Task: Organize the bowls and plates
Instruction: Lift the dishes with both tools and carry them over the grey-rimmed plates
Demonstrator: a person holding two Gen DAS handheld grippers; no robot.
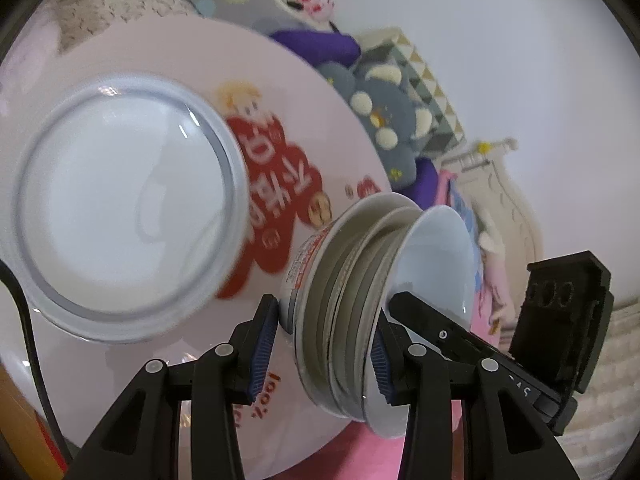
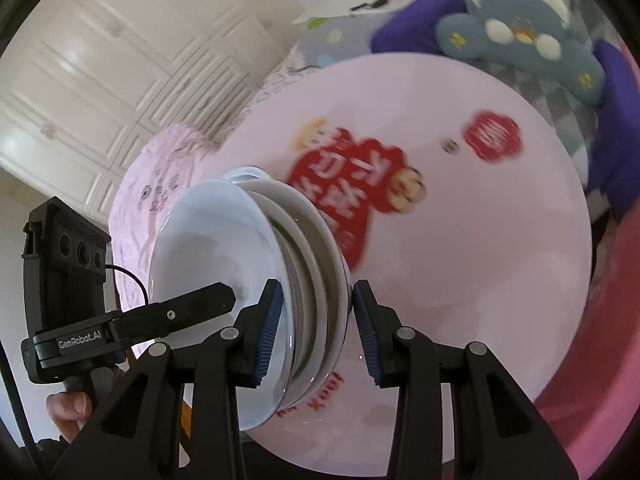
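Held a stack (image 1: 344, 320) of nested bowls and plates on edge, rims upright, stack axis running sideways between both grippers. Sat pinched across its rims by left gripper (image 1: 324, 344) and right gripper (image 2: 318, 328), jaws closed on it, against underside of a large pink plate (image 1: 132, 208) with red print. Showed foot ring only in left view; cream cupboard doors (image 2: 120, 52) and a hand (image 2: 66, 412) only in right. Plush toy (image 2: 528, 40) behind.

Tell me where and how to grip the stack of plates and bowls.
Grip the stack across its nested rims, one gripper per opposite side, as the left gripper and right gripper do now. The rims look the only pinchable part; two-sided support probably steadies it.
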